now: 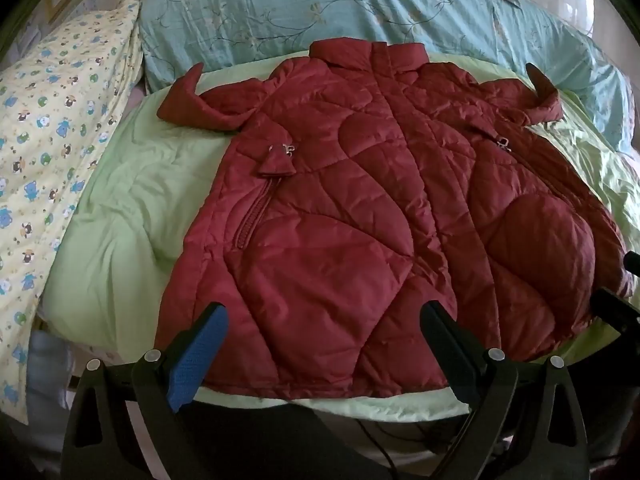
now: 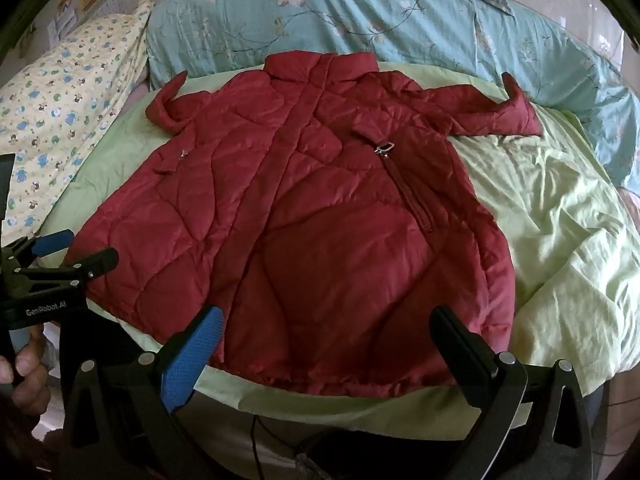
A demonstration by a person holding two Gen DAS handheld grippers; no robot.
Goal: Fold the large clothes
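The red quilted jacket [image 1: 340, 208] lies flat, front up, on the green sheet [image 1: 120, 220]. Only the right view catches the left gripper [image 2: 60, 248] and the hand [image 2: 24, 364] holding it. Both grippers tilt down at the hem, right gripper [image 2: 324, 344] included, jaws wide, empty.

Both fisheye cameras are looking forward and steeply down from the near edge of the bed [image 1: 120, 216], each riding just behind its own hand-held gripper. The left view is sitting toward the jacket's left half; the right view is sitting toward its right half, catching the left hand-held gripper [image 2: 76, 248] at its left border. The 2 views are sharing the whole red jacket [image 1: 360, 208], the green sheet and the pillows [image 2: 360, 12] behind. Both are probably hovering close above the hem.
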